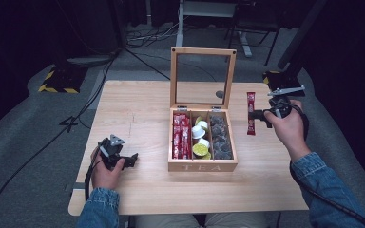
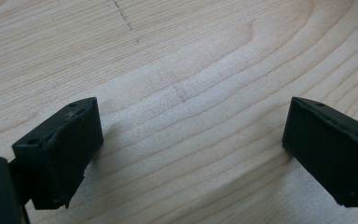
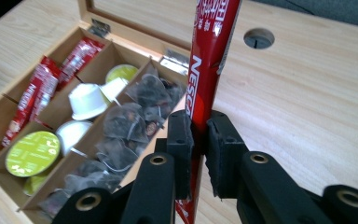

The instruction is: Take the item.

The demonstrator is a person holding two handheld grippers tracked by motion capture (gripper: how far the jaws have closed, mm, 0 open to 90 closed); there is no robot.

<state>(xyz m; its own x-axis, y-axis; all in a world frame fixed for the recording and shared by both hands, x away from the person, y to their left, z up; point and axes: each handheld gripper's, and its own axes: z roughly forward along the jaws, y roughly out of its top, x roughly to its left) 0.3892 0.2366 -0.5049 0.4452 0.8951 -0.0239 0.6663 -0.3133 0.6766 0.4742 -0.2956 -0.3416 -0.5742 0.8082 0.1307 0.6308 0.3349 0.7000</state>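
A red Nescafe stick sachet hangs upright just right of the wooden tea box, with my right gripper shut on its lower half. The box's glass lid stands open. Inside the box are red sachets on the left, white and green pods in the middle, dark tea bags on the right. My left gripper rests low over bare wood at the front left, open, with nothing between its fingers.
The light wooden table has a round cable hole behind the box. Cables and stand feet lie on the grey floor beyond the far edge.
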